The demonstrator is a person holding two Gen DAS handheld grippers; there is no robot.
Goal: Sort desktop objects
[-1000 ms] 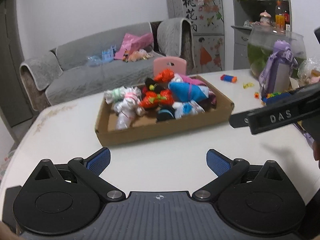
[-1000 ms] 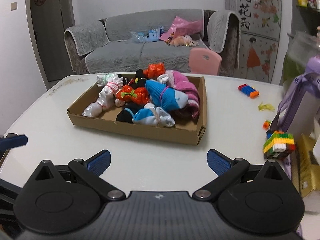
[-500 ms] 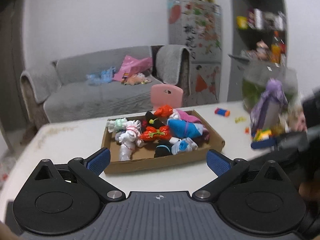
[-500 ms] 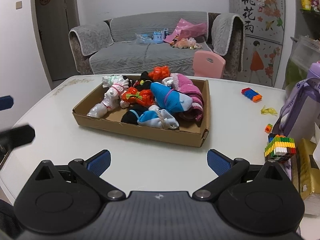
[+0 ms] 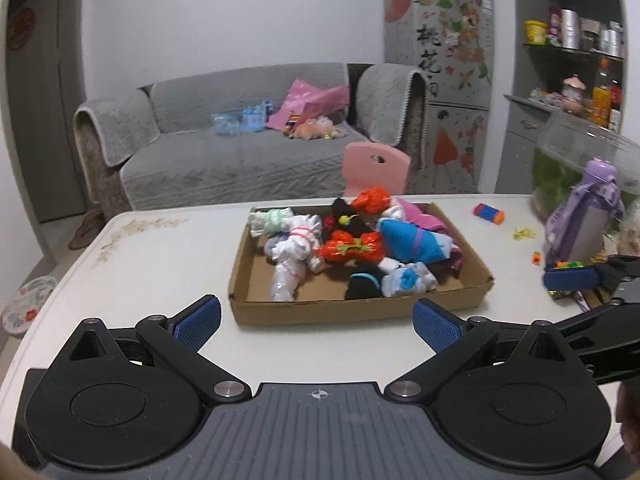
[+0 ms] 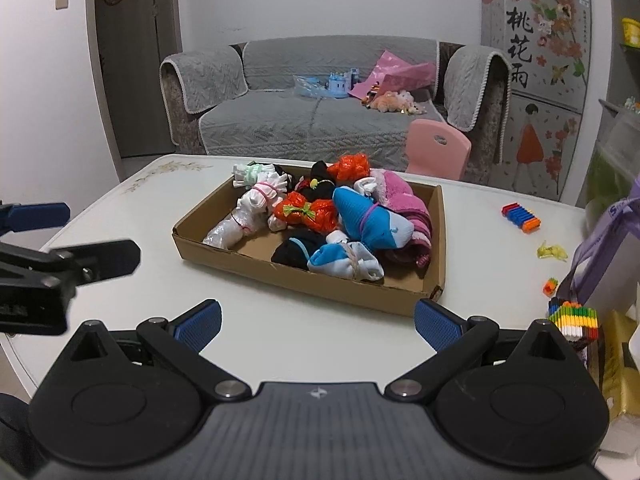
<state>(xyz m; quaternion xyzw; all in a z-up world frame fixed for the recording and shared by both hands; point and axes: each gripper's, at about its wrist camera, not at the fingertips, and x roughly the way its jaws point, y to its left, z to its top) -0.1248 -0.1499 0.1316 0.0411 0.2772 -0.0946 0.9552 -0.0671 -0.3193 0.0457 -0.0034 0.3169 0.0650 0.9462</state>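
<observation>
A shallow cardboard tray (image 5: 352, 310) (image 6: 304, 278) sits mid-table, holding several bundled socks: white, orange (image 5: 352, 249) (image 6: 306, 212), blue (image 5: 412, 240) (image 6: 368, 220), black and pink. My left gripper (image 5: 316, 322) hovers open in front of the tray's near wall, nothing between its blue pads. My right gripper (image 6: 318, 322) is also open and empty, facing the tray's near corner. Each gripper shows at the edge of the other's view.
On the white table (image 5: 160, 264) to the right lie a striped block toy (image 6: 520, 217), a yellow scrap (image 6: 552, 251), a stack of coloured bricks (image 6: 574, 318) and a purple bottle (image 5: 584, 216). A pink chair (image 5: 376, 170) and grey sofa (image 5: 240, 152) stand behind.
Both grippers have pulled back and risen from the tray, which looks smaller and farther now. The left gripper has come further into the right wrist view. Both remain open.
</observation>
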